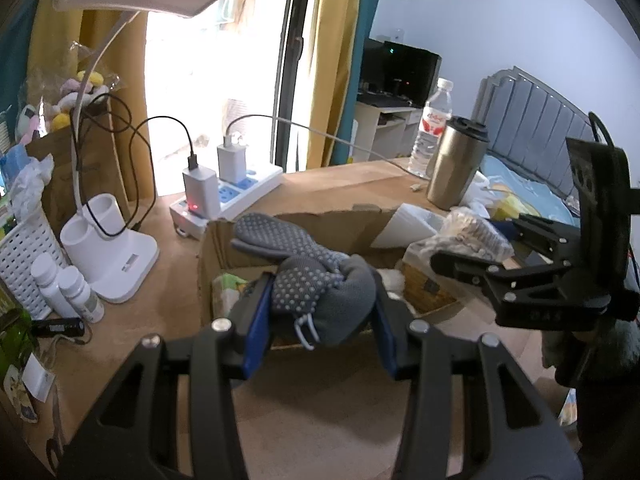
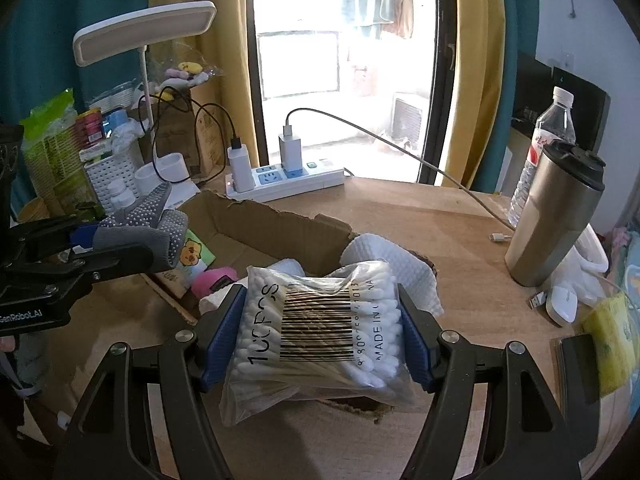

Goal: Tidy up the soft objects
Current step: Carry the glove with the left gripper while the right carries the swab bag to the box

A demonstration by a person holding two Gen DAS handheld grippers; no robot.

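Note:
My left gripper (image 1: 320, 312) is shut on a bunched pair of grey gloves (image 1: 316, 280) with white grip dots, held above the near edge of an open cardboard box (image 1: 248, 232). From the right wrist view the same gloves (image 2: 148, 224) hang over the box's left side (image 2: 256, 228). My right gripper (image 2: 322, 328) is shut on a clear bag of cotton swabs (image 2: 320, 328) with a barcode label, held over the box's near right corner. Inside the box lie a pink item (image 2: 212, 280), a green packet (image 2: 192, 256) and white tissue (image 2: 384, 260).
A steel tumbler (image 2: 556, 216) and a water bottle (image 2: 548, 140) stand at the right. A power strip (image 2: 280, 180) with chargers and cables lies behind the box. A white desk lamp (image 1: 108, 256), a basket (image 1: 24, 256) and small bottles crowd the left. A yellow sponge (image 2: 612, 340) sits far right.

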